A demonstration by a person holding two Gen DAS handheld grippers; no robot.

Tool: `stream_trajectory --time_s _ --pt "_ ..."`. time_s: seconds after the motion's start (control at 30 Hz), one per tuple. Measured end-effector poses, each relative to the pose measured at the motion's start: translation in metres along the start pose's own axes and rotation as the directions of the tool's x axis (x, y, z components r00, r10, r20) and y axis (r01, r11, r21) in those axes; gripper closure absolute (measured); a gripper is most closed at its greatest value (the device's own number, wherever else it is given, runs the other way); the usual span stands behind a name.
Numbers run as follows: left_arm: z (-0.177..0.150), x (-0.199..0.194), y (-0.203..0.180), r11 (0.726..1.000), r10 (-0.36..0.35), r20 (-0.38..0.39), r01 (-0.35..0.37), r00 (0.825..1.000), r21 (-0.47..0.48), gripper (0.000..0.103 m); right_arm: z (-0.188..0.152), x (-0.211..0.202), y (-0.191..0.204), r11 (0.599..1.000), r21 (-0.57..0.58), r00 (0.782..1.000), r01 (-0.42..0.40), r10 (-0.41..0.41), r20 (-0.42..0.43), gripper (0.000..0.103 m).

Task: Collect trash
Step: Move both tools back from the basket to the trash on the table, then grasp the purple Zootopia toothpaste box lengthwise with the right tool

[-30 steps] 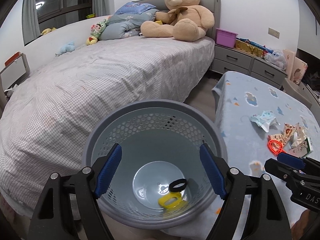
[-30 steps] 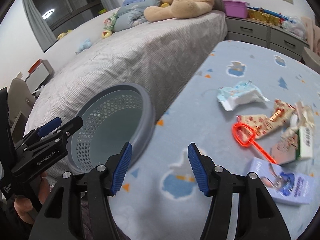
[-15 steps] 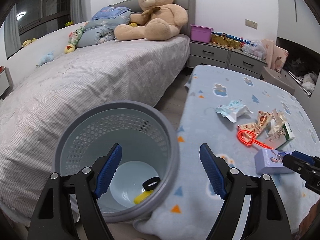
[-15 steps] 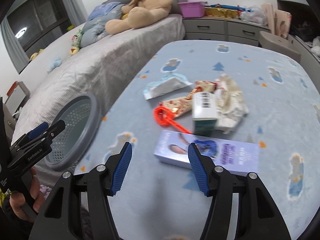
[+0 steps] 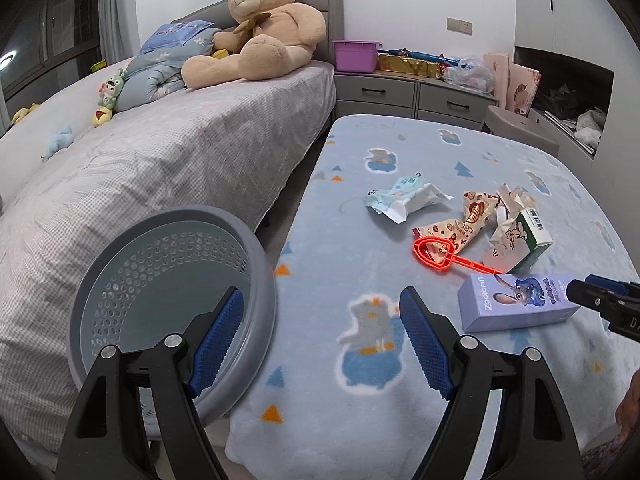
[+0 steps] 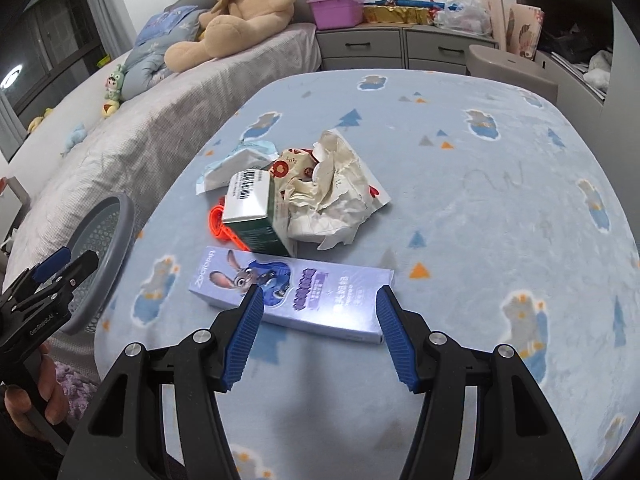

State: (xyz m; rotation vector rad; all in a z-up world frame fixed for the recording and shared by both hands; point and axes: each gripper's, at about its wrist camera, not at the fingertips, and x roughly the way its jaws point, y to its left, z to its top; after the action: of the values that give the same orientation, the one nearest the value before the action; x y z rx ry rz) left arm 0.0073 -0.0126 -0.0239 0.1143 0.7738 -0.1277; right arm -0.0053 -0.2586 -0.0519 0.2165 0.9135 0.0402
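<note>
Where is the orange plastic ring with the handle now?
The orange ring lies on the blue blanket, between the patterned wrapper and the purple box.

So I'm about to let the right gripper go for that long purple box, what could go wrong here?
The right gripper is open over the purple box, whose length runs across the jaws; they may not span it. The green carton and orange wand lie right beside it and could get knocked. The basket sits off the table edge, so a loose grip may drop the box short.
</note>
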Motion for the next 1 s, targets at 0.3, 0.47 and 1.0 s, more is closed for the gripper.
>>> stream_trajectory --time_s 0.3,0.47,1.0 --pt "0.000 0.004 0.000 1.000 0.000 -0.023 0.000 1.000 0.002 0.026 0.023 0.017 -0.016 0.994 -0.070 0.996 -0.079 0.075 -0.054 0.040" --pt "0.000 0.006 -0.001 1.000 0.006 -0.032 -0.006 0.999 0.009 0.026 0.031 0.031 -0.024 0.988 -0.048 0.985 -0.149 0.143 -0.100 0.039" --pt "0.002 0.007 0.001 1.000 0.007 -0.032 -0.007 0.999 -0.002 0.026 -0.003 0.019 0.005 0.963 -0.077 0.954 -0.259 0.242 -0.176 0.037"
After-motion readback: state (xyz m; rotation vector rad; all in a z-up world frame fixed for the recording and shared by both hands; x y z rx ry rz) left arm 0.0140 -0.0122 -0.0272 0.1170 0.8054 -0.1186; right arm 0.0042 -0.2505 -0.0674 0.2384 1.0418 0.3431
